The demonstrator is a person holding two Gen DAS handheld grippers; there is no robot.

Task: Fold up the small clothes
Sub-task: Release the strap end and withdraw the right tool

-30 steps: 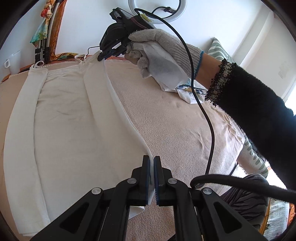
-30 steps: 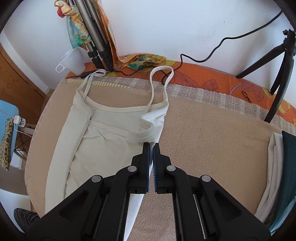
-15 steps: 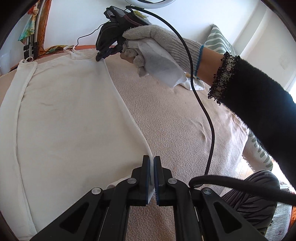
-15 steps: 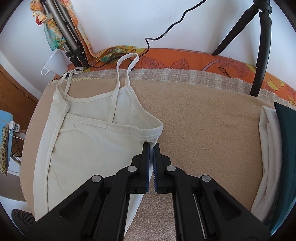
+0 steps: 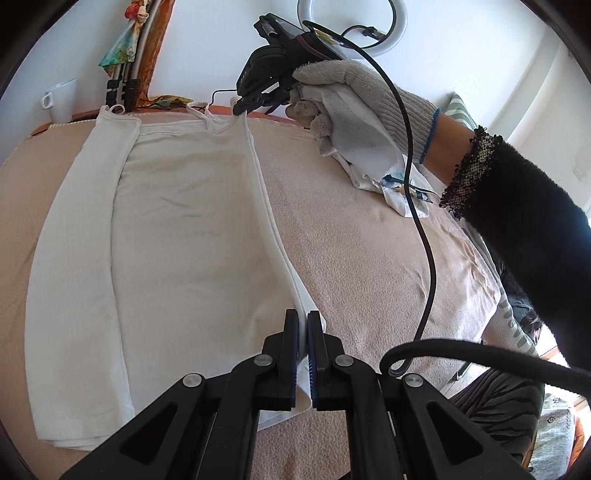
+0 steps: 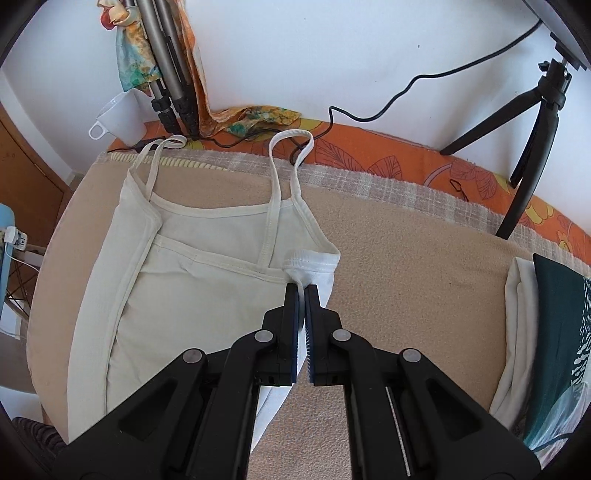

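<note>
On the beige blanket, both tongs pinch the camisole; the mug's contents are hidden.

A beige fleece blanket covers the work surface, with a pale plaid cloth showing along its far edge and an orange leaf-print sheet beyond that, up against the white wall. A white cup stands at the far left corner, just beside folded tripod legs draped with a colourful scarf. A black cable runs down the wall onto the orange sheet. On the right stands a small black tripod. At the right edge lies a stack of folded clothes, white and dark green. From the other camera, a ring light shows against the wall, and a striped pillow sits behind.
</note>
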